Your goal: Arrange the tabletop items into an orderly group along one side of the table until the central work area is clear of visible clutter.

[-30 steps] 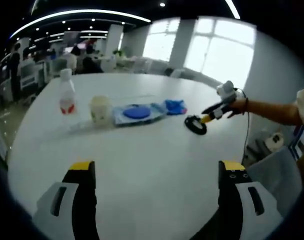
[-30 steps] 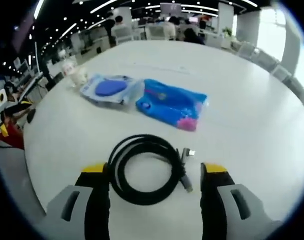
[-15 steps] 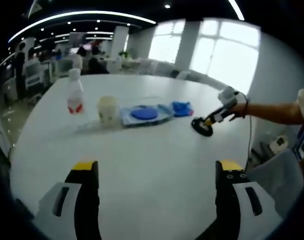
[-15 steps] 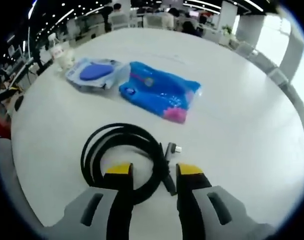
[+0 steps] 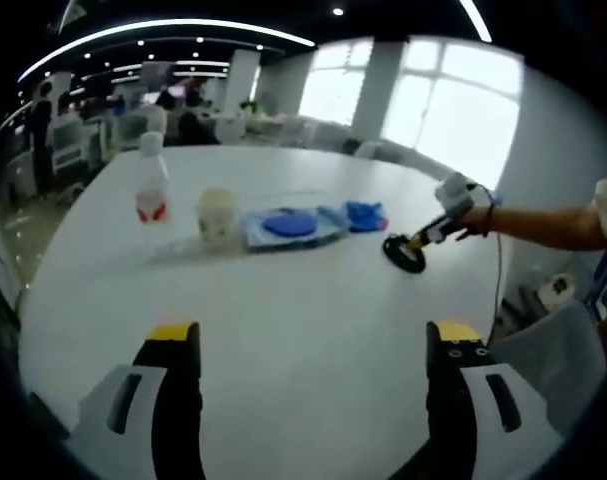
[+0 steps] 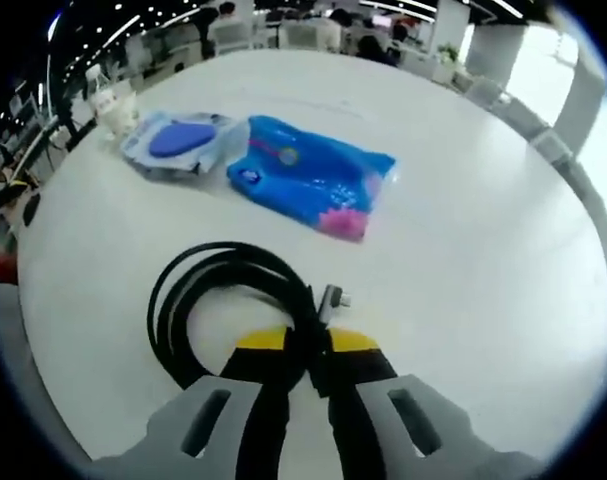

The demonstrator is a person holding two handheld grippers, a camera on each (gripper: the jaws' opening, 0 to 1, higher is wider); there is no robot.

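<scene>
Right gripper (image 6: 298, 342) is closed on the black coiled cable (image 6: 228, 300) on the white surface (image 6: 463, 250), while left gripper (image 5: 308, 345) hovers open.

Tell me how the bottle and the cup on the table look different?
The bottle is taller and narrower, while the cup is short and wider. The bottle looks clear with a red label and a white cap; the cup is a pale cream colour, with no label that can be made out. Both stand upright, side by side on the white table, beside the packet with the blue disc.
</scene>
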